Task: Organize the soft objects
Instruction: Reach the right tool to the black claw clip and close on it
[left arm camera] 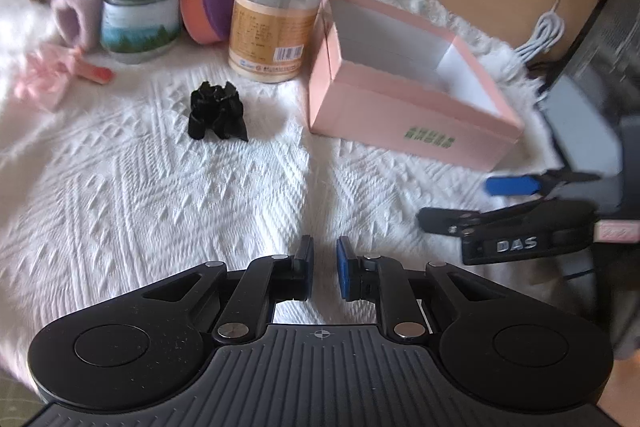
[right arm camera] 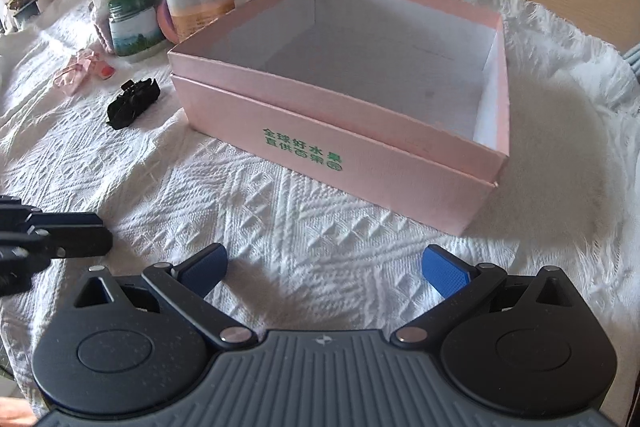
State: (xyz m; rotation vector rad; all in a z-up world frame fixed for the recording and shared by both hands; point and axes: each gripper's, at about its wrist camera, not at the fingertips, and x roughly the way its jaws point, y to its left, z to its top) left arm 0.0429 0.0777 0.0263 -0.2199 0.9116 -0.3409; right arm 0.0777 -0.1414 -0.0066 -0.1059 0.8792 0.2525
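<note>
Left hand-held gripper, jaws narrowly apart and empty, faces the black scrunchie lying on the white cloth; right hand-held gripper spread wide before the empty pink box, probably the scrunchie's destination.

White textured cloth carrying the things

On it: pink box, black scrunchie, two jars, pink bow.
</note>
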